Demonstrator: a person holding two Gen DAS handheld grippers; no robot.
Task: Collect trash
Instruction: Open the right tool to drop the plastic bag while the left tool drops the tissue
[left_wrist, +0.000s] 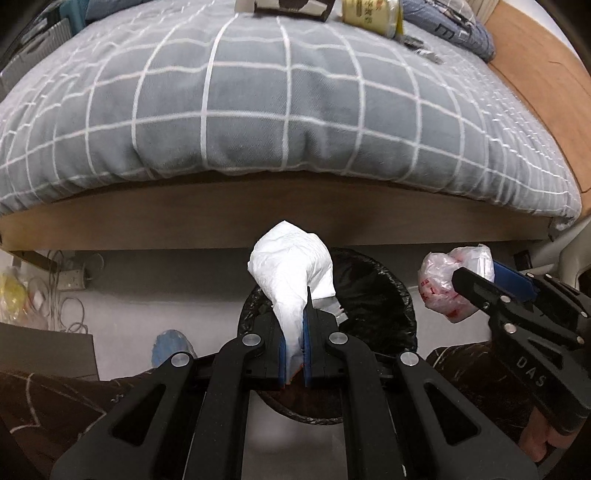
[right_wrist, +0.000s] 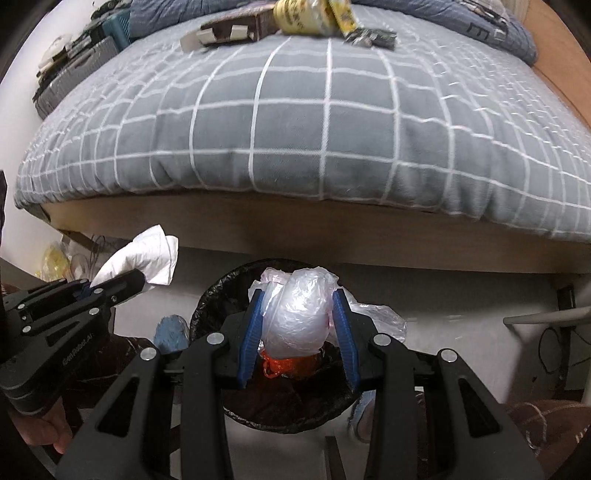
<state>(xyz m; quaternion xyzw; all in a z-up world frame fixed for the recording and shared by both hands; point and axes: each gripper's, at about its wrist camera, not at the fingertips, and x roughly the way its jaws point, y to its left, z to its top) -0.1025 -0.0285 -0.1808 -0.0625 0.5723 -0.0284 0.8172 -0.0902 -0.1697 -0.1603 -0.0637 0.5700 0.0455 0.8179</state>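
Left gripper (left_wrist: 295, 325) with its jaws nearly closed on a crumpled white tissue (left_wrist: 291, 266), which is pinched between the blue pads and stands up past the fingertips, above the near-left rim of a bin lined with a black bag (left_wrist: 373, 295). Right gripper (right_wrist: 299, 325) with its jaws partly apart, each blue pad pressed against a side of a balled clear plastic bag (right_wrist: 299, 314) — the ball fills the gap between them and sits over the bin's mouth (right_wrist: 210, 302), on the side nearest the bed. The left wrist view shows red printing on that bag (left_wrist: 454, 284) and the right gripper (left_wrist: 476, 284) entering from the right edge; the right wrist view shows instead an orange-red scrap (right_wrist: 280, 365) below the ball, inside the bin, and a loose flap of film trailing past the right finger. The right wrist view also shows the left gripper (right_wrist: 122, 280) and its tissue (right_wrist: 147, 254) at the left, beside the bin rather than over it. Behind the bin runs the wooden edge of a bed (left_wrist: 258, 218) covered by a grey checked duvet (right_wrist: 295, 122); at the duvet's far edge lie a yellow can (left_wrist: 369, 14), a brown carton (right_wrist: 236, 27) and a small dark wrapper (right_wrist: 373, 37), all partly cut off by the frame. A blue object (right_wrist: 170, 328) on the floor at the bin's left is blurred and cannot be identified; the bin's floor is too dark to read.
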